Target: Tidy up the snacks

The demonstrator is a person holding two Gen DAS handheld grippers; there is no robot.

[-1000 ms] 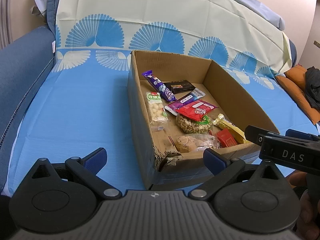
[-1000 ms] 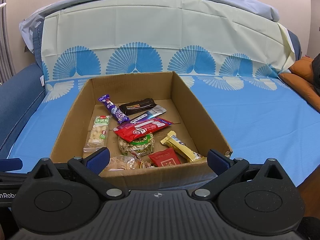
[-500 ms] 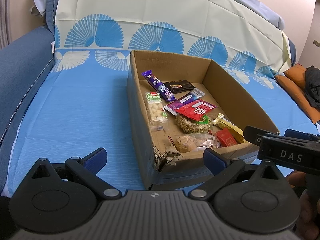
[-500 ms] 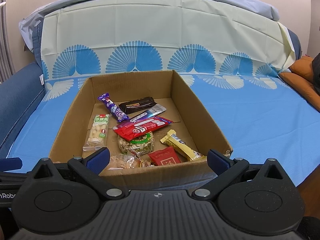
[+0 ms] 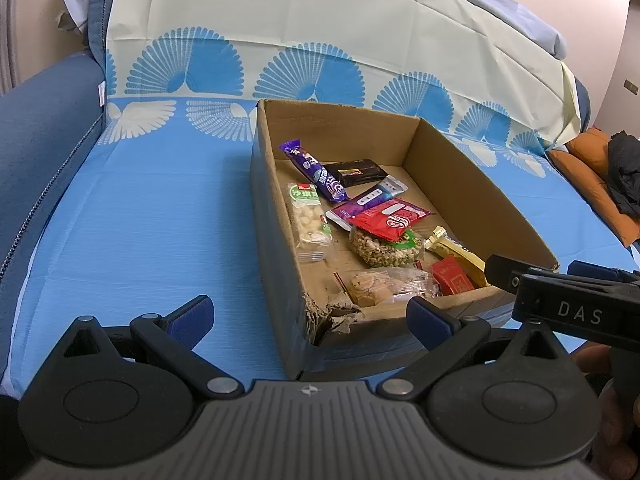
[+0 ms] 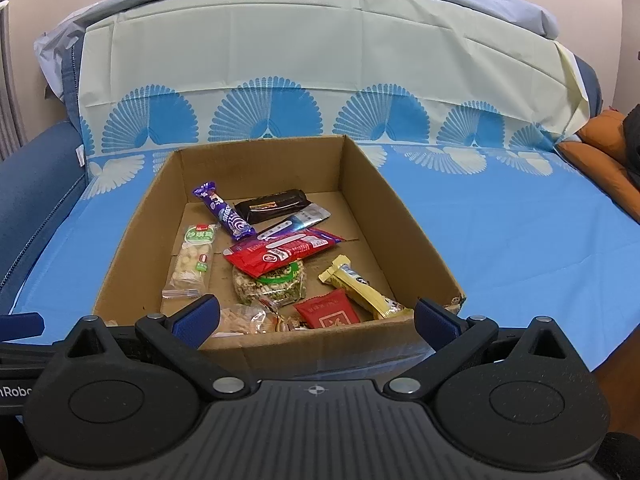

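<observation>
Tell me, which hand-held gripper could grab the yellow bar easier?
Probably the right hand-held gripper: open, facing the cardboard box squarely, yellow snack bar just ahead. The left hand-held gripper sits off the box's left corner.

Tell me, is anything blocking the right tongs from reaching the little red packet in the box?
Only the cardboard box's near wall. The right tongs are open and low in front of it, and the red packet lies just behind that wall. Nothing lies on top of the packet, so it can be reached from above.
</observation>
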